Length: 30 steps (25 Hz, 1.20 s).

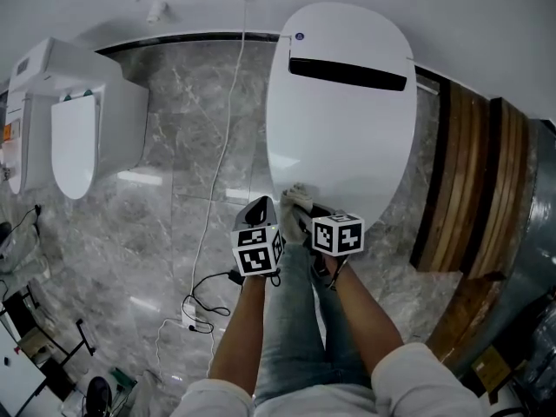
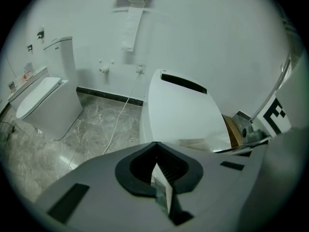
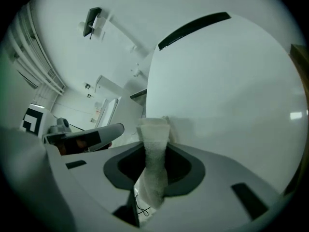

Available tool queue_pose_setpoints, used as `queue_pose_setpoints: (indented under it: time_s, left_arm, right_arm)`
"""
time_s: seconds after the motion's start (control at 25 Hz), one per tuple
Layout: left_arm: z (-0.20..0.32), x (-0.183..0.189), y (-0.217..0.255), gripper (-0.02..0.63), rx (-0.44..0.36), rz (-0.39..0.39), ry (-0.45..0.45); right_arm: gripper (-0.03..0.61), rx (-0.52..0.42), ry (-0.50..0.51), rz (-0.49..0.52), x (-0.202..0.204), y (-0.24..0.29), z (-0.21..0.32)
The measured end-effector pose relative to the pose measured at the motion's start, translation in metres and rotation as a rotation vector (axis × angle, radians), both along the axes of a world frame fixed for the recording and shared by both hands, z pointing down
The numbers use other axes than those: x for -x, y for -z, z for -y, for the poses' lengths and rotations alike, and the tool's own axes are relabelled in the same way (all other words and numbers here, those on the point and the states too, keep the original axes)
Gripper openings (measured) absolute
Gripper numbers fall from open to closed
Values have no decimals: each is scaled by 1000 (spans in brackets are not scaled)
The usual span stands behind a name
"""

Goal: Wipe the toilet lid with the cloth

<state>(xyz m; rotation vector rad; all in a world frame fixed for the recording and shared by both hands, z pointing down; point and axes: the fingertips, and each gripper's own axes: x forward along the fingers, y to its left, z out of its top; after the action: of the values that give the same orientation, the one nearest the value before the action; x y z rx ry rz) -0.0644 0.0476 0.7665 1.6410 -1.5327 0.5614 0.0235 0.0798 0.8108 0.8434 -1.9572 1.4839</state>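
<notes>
My right tongs point(image 3: 153, 127) clamped tight on white cloth point(image 3: 155, 170); cloth tip against near edge of closed toilet lid point(image 1: 339, 129). My left tongs point(image 2: 155, 149) fully closed, nothing held, just beside right tongs, over marble floor point(image 1: 174, 198) off lid's front rim.

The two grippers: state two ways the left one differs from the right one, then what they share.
The right gripper is shut on the cloth; the left gripper is shut on nothing. The right gripper presses its cloth against the toilet lid's near edge; the left gripper hangs beside the lid, off it. Both point down toward the toilet.
</notes>
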Motion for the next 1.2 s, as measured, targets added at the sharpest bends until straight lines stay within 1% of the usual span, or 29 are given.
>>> queue_pose_setpoints:
  time_s: [0.12, 0.24, 0.4, 0.56, 0.64, 0.72, 0.8, 0.84, 0.92, 1.04, 1.12, 1.2]
  left_arm:
    - [-1, -6, 0, 14, -1, -9, -3]
    - [-2, -16, -1, 14, -2, -23, -11]
    - [-2, -26, -2, 14, 2, -33, -29]
    - [-1, -31, -4, 14, 5, -30, -44]
    - [-1, -33, -5, 14, 6, -30, -49]
    - [0, -37, -6, 14, 8, -30, -56]
    - [1, -42, -7, 14, 10, -30, -66]
    - [2, -45, -8, 14, 10, -30, -71]
    - [4, -51, -8, 14, 10, -27, -86]
    - [3, -63, 2, 14, 8, -20, -136]
    - [0, -72, 19, 14, 0, -28, -173]
    - [1, -73, 39, 14, -13, -28, -207]
  right_arm:
    - [100, -20, -6, -47, -15, 1, 7]
    - [100, -31, -26, -85, -53, 3, 8]
    - [100, -44, -56, -171, -128, 1, 6]
    - [100, -36, -161, -287, -215, -4, 10]
    - [100, -37, -187, -318, -240, -5, 14]
    - [100, -34, -148, -324, -242, -10, 12]
    - [100, -50, -97, -354, -235, -10, 14]
    - [100, -58, -90, -366, -233, -9, 17]
    - [100, -62, -114, -365, -231, -10, 20]
    - [98, -44, -157, -343, -230, -12, 18]
    - [98, -24, -155, -340, -229, -6, 14]
    - [98, -18, -146, -331, -220, 6, 15]
